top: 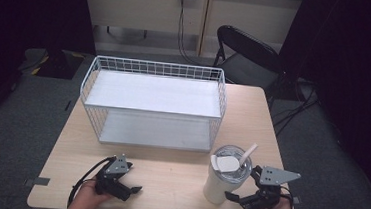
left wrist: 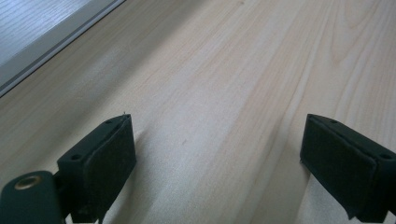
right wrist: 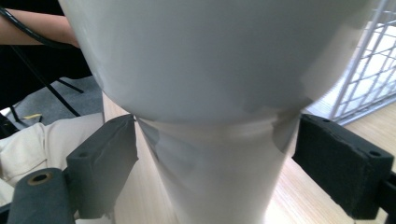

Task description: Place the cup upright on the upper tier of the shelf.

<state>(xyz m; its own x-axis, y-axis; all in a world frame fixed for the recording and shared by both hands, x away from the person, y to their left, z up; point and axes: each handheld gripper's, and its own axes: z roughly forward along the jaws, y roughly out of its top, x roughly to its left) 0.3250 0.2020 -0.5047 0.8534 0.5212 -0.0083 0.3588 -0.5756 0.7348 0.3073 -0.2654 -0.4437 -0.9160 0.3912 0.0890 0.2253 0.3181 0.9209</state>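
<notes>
High view, left to right. We see the left claw (top: pixel 134 189) resting low near the front edge of the tabletop (top: pixel 173 176), its jaws spread and holding nothing. In the left gripper view those jaws stand wide apart over bare wood grain, with the pale base edge of the wire shelf rack (left wrist: pixel 42 42) crossing the upper left corner. We find open tabletop between this claw and the tumbler, and a clear strip between the claw and the rack's front edge.

The wire shelf rack (top: pixel 156 67) occupies the far middle of the tabletop, its two white shelves open toward us; its right front corner stands just beside the tumbler's lid.

The white tumbler (top: pixel 220 185) stands upright at the front right, capped by a clear lid (top: pixel 231 161) with a straw (top: pixel 248 153) tilted to the right. The right claw (top: pixel 242 191) sits spread around the tumbler's lower body; in the right gripper view the tumbler (right wrist: pixel 219 116) fills the gap, one jaw at its narrow base, the other a little apart. A black folding chair (top: pixel 245 51) stands beyond the far right corner.
</notes>
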